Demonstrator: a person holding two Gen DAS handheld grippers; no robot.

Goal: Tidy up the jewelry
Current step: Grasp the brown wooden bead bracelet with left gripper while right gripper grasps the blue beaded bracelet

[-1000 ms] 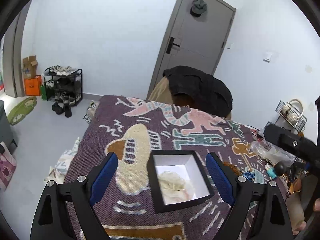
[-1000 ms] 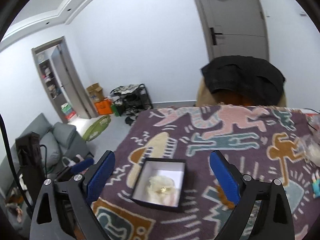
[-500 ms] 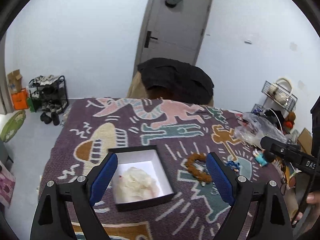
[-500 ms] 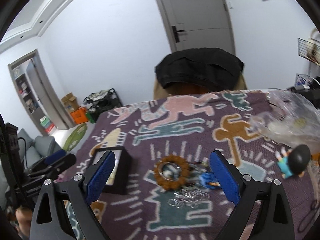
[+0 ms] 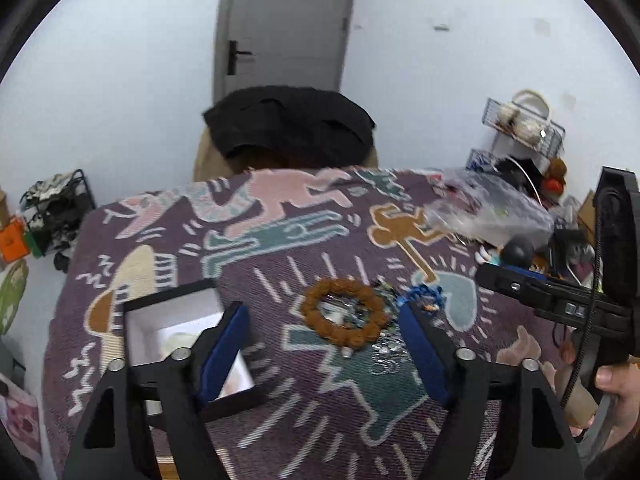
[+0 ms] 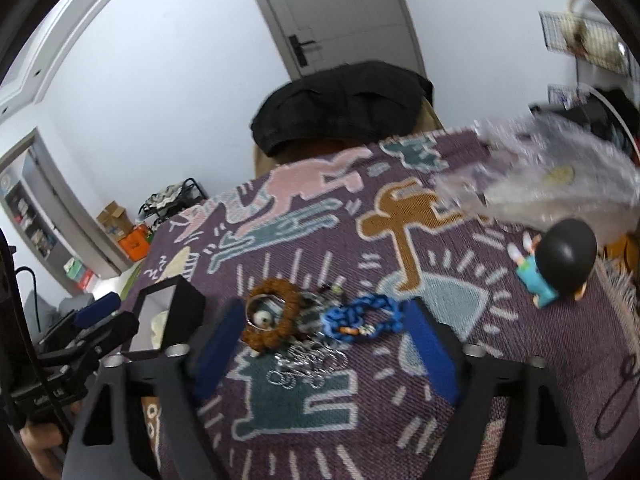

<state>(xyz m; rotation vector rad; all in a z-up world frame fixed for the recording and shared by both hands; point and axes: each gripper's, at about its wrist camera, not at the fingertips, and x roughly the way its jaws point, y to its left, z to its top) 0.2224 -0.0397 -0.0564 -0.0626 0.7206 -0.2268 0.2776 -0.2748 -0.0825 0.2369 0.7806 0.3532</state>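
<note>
The patterned cloth [image 6: 400,420] bears one brown bead bracelet [image 6: 272,320], one blue bracelet [image 6: 360,318], one black box [image 6: 168,320], one figurine [image 6: 560,264], one plastic bag [image 6: 560,180].

A brown bead bracelet [image 6: 272,316], blue bracelet [image 6: 362,316] and silver chains [image 6: 308,364] lie clustered beside an open black box [image 6: 168,320].

Black box [image 5: 168,312] being partly hidden by left gripper finger [image 5: 224,344]; white content inside too blurred to be identified. Small item inside brown bead bracelet [image 6: 272,316] being left unclear. Silver chain pile [image 6: 308,364] being smeared by blur. Clear plastic bag [image 6: 560,176] being blurred, cut off at right edge.
</note>
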